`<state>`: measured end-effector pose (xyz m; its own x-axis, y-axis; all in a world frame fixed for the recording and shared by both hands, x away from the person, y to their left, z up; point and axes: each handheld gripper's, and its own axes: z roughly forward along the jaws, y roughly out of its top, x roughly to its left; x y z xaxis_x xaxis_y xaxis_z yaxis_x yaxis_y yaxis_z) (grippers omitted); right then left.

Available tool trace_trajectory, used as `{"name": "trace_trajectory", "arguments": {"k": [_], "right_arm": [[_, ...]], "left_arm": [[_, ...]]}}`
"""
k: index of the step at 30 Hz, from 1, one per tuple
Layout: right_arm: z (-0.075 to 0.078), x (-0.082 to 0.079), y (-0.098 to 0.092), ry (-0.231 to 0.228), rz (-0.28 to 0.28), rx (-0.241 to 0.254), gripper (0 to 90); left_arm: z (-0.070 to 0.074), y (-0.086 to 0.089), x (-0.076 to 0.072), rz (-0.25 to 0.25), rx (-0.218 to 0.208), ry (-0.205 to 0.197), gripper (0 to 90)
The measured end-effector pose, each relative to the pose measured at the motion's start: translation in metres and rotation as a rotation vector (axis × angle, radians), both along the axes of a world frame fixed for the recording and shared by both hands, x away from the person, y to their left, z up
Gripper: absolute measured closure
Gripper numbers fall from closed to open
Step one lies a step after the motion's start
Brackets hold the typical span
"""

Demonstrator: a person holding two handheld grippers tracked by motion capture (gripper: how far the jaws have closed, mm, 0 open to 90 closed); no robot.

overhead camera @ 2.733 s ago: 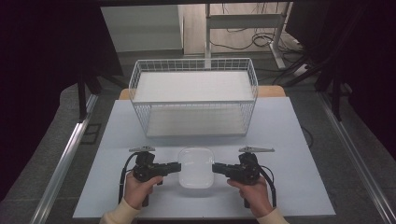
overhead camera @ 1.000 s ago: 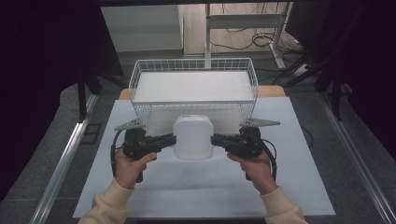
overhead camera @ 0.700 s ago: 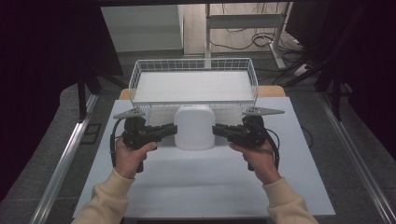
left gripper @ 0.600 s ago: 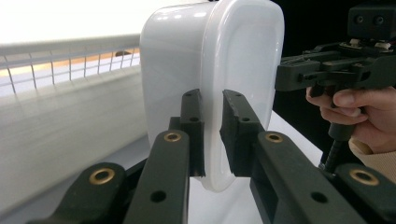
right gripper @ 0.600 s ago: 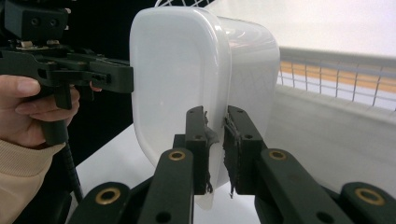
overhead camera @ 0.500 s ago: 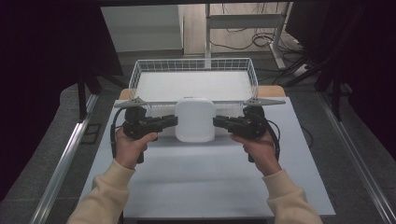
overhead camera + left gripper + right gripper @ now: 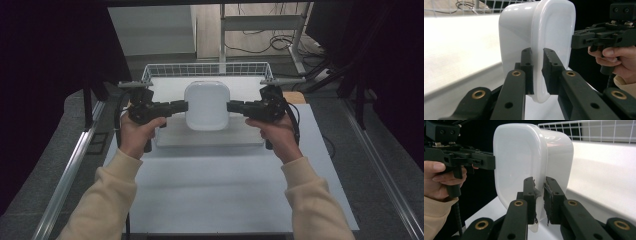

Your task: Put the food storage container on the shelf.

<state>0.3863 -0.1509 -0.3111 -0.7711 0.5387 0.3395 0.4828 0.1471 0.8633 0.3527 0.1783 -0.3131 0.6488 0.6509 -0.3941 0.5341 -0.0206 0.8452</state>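
While both grippers, left (image 7: 181,106) and right (image 7: 233,106), are pinching opposite rims of the white plastic container (image 7: 206,105) over the wire basket (image 7: 207,70), uneven pull is risking a slip.

The wire basket (image 7: 207,70) stands at the far edge of the worktop (image 7: 225,185), and its mesh walls bar any level pass from the front or the sides (the top is open, so entry is from above). The white container (image 7: 206,106), clamped at its rim between the left claw (image 7: 182,106) and the right claw (image 7: 231,106), hangs over the basket's near wall and takes up the room between the two hands. The near half of the worktop lies bare under the forearms.
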Motion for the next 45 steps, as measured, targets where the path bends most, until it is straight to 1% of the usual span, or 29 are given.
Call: {"name": "trace_trajectory", "arguments": {"k": [5,8,11,12,13,14,18,19,21,24,25,26,28,31,33,35,36,38,40,41,42,45], "right_arm": [[0.012,0.016,0.005,0.01,0.001,-0.006,80.3],[0.018,0.024,0.008,0.013,0.0,-0.012,80.2],[0.022,0.031,0.01,0.015,-0.003,-0.013,80.2],[0.023,0.033,0.011,0.022,-0.004,-0.014,80.2],[0.023,0.035,0.011,0.025,-0.006,-0.015,80.2],[0.023,0.038,0.012,0.029,-0.006,-0.015,80.2],[0.019,0.048,0.013,0.058,-0.008,-0.016,80.0],[0.018,0.05,0.013,0.071,-0.011,-0.019,79.9],[0.016,0.055,0.013,0.089,-0.013,-0.024,79.8],[0.017,0.063,0.012,0.119,-0.019,-0.005,79.8],[0.017,0.063,0.012,0.119,-0.019,-0.005,79.8],[0.018,0.068,0.012,0.134,-0.028,0.002,79.5],[0.018,0.073,0.013,0.156,-0.047,0.015,79.0],[0.017,0.081,0.013,0.207,-0.068,0.034,77.5],[0.016,0.086,0.014,0.234,-0.081,0.029,76.1],[0.015,0.091,0.015,0.263,-0.099,0.025,74.7],[0.014,0.093,0.016,0.28,-0.106,0.03,74.3],[0.011,0.097,0.017,0.313,-0.118,0.051,74.6],[0.009,0.1,0.017,0.341,-0.128,0.069,74.6],[0.008,0.102,0.018,0.35,-0.131,0.076,74.3],[0.007,0.103,0.018,0.356,-0.134,0.081,73.9],[0.005,0.107,0.017,0.388,-0.147,0.106,73.3]], "left_arm": [[0.01,0.005,0.015,0.007,-0.009,0.01,80.1],[0.016,0.006,0.022,0.013,-0.005,0.01,80.0],[0.018,0.007,0.028,0.02,-0.005,0.014,80.0],[0.018,0.008,0.03,0.02,-0.004,0.017,80.0],[0.018,0.008,0.03,0.02,-0.004,0.017,79.9],[0.017,0.008,0.035,0.024,-0.008,0.029,79.9],[0.014,0.008,0.043,0.028,-0.005,0.055,79.9],[0.013,0.008,0.046,0.029,-0.003,0.064,79.9],[0.011,0.008,0.051,0.031,-0.016,0.079,79.8],[0.01,0.007,0.059,0.035,-0.029,0.103,79.7],[0.01,0.007,0.059,0.035,-0.029,0.103,79.6],[0.01,0.007,0.065,0.038,-0.039,0.12,79.5],[0.01,0.007,0.071,0.041,-0.057,0.14,79.4],[0.011,0.008,0.079,0.04,-0.084,0.179,79.1],[0.011,0.009,0.084,0.034,-0.102,0.195,78.4],[0.008,0.011,0.09,0.03,-0.119,0.227,76.8],[0.006,0.012,0.093,0.034,-0.138,0.25,76.1],[0.002,0.016,0.1,0.03,-0.166,0.277,75.1],[-0.002,0.018,0.106,0.034,-0.188,0.299,73.8],[-0.002,0.018,0.106,0.034,-0.188,0.299,73.2],[-0.005,0.02,0.111,0.038,-0.209,0.315,72.6],[-0.011,0.021,0.117,0.049,-0.242,0.334,71.5]]}}
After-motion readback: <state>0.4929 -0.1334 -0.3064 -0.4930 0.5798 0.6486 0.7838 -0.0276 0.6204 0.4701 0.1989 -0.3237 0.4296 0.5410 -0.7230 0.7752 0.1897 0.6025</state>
